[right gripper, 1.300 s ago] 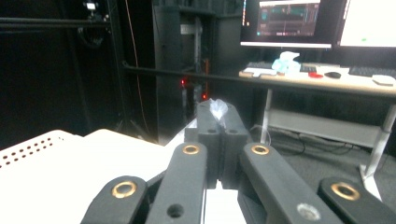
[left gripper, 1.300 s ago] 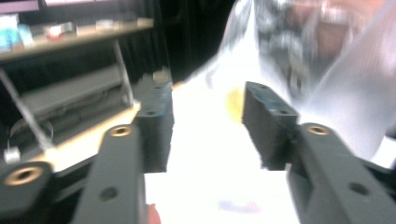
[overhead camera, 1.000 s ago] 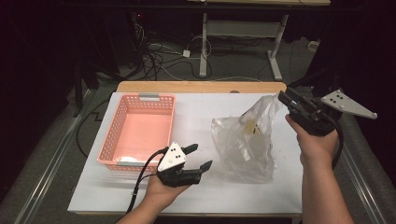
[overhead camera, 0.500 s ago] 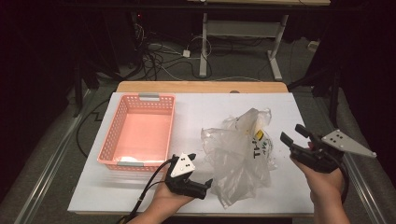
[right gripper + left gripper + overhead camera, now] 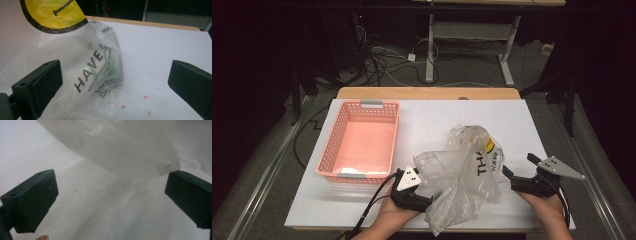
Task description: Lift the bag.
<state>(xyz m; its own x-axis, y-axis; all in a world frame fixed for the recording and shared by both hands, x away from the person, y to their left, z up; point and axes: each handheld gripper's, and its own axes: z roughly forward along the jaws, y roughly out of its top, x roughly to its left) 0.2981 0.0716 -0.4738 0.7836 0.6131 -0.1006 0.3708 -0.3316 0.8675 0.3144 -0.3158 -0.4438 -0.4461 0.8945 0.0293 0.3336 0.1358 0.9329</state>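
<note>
bag: clear plastic, crumpled on the white table, near side, between both grippers, right of the basket
print: black "HAVE" and "TH…", yellow disc with black rim, small "WARNING" text block, rest unreadable
left gripper: jaws wide, bag edge just ahead, nothing clamped
right gripper: jaws just opened to wide, bag by one jaw, not gripped
basket: pink, far left
table: red specks near right gripper

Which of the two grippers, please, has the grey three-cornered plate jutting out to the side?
The right gripper, at the table's right edge: its grey plate points outward, away from the plastic bag. The left gripper sits beside the bag.
</note>
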